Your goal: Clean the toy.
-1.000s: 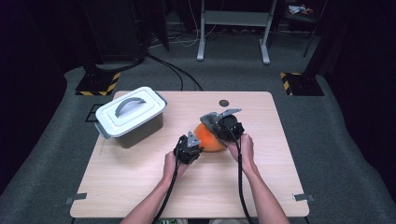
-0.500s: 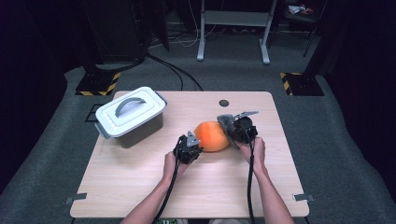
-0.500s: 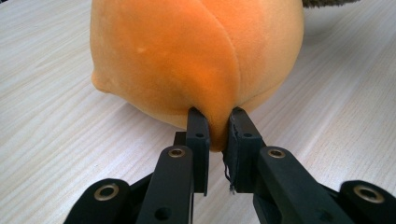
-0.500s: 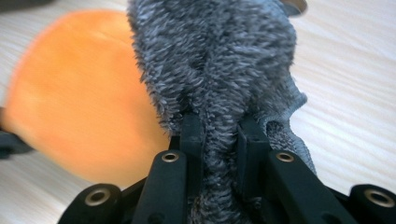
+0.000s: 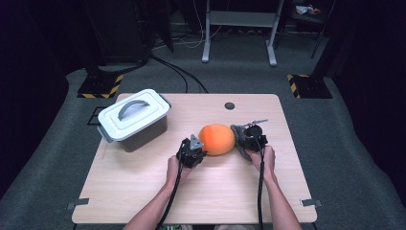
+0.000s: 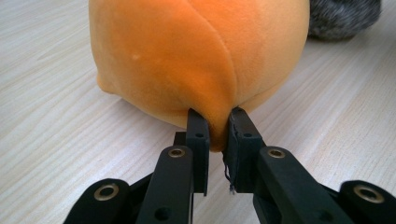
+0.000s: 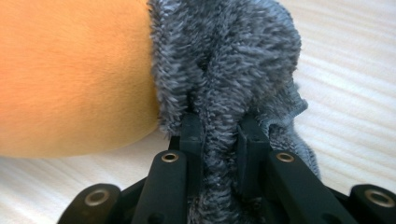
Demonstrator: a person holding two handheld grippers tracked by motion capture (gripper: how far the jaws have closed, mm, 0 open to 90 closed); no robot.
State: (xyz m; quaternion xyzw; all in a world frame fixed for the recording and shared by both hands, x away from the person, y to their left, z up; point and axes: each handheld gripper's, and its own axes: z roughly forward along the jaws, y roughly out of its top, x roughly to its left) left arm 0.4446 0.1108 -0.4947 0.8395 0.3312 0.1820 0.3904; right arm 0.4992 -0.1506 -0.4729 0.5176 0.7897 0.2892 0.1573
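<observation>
Slippage worries us: mid-table [image 5: 143, 191], the left gripper [image 6: 217, 128] pinches only a small fold of the orange plush [image 5: 217, 139], and the right gripper [image 7: 219, 130] clamps its grey fur [image 7: 229, 60]. Pulling apart could tear either free.

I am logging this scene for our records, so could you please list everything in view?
Table: one, light wood, centre.
Lidded box: one, grey with white lid, table's far left.
Plush toy: one, orange, mid-table.
Fuzzy cloth: one, grey, against the toy's right side.
Round hole: one, dark, table's far edge.
Left gripper: one, black, shut on the toy's fabric.
Right gripper: one, black, shut on the cloth.
Hands: two, near table edge.
</observation>
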